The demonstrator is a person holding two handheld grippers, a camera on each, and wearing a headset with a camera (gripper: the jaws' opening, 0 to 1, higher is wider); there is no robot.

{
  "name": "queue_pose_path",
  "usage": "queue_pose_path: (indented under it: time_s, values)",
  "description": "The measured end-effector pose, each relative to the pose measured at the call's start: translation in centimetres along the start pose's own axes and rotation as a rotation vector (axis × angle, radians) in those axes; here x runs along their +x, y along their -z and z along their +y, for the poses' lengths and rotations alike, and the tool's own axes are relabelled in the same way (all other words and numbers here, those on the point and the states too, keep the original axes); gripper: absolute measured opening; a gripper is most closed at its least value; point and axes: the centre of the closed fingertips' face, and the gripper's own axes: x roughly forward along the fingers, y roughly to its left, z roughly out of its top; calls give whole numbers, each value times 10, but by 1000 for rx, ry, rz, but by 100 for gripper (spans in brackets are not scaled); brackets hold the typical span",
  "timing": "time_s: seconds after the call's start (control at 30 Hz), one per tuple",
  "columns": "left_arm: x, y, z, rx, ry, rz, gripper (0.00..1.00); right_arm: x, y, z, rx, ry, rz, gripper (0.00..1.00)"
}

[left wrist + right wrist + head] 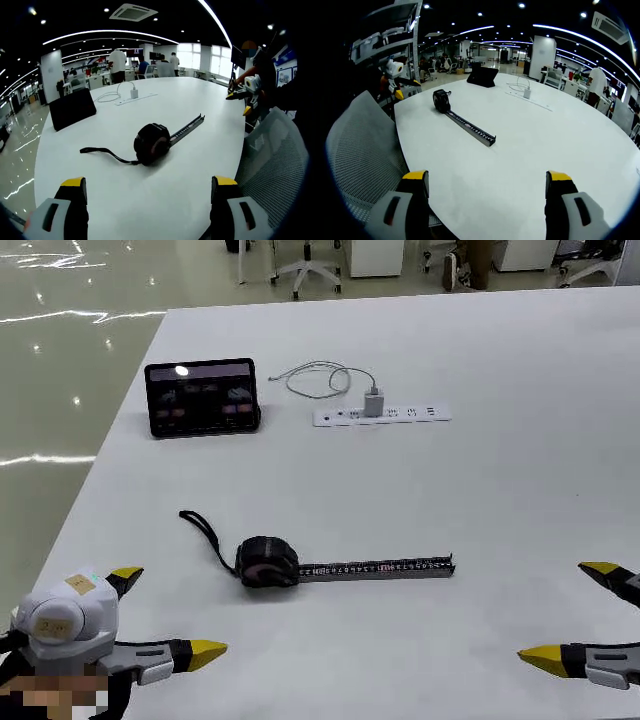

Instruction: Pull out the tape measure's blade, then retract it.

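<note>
We are holding both grippers off the work, jaws spread wide and gripping nothing. In the head view the left gripper (168,610) is hovering at 7 o'clock and the right gripper (567,612) at 5 o'clock, each well apart from the tape measure (266,562).

The tape measure is resting on the white table (500,470) just below centre. Its black case appears to be standing on its base. The blade (380,567) is running flat along the table toward 3 o'clock and ending at the end hook (450,562). The wrist strap (205,530) is trailing from the case toward 10 o'clock.

We are judging the pull-out as done and the retraction as the step in hand. The blade is lying extended with nothing gripping it, so we are assuming a lock is engaged; the lock itself is too small to make out.

Recommended procedure:
1. We are bringing the left gripper in from 7 o'clock and closing it across the case's two flat faces, clear of the wrist strap.
2. We are pinching the blade just beside the end hook with the right gripper.
3. We are releasing the lock and feeding the blade toward 9 o'clock slowly, keeping it flat and in line with the case mouth.

Caution: a freed blade is likely to whip back, and an unheld case is likely to slide.
</note>
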Motion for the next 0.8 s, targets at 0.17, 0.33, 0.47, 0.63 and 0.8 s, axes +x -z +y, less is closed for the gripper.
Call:
queue_pose_path:
  time_s: [0.17,0.33,0.47,0.63,0.8]
  values:
    - [-4,3,-1,-22,-4,-5,100,-6,9,3,1,-1,9,93]
    - [-8,4,3,-37,-10,-7,100,-13,15,1,14,14,10,93]
    - [-9,2,3,-33,-8,-13,100,-14,18,2,15,14,17,93]
    - [-8,1,8,-43,-20,-16,100,-14,20,8,15,9,21,93]
    - [-7,0,7,-38,-16,-16,100,-12,21,14,6,-1,25,93]
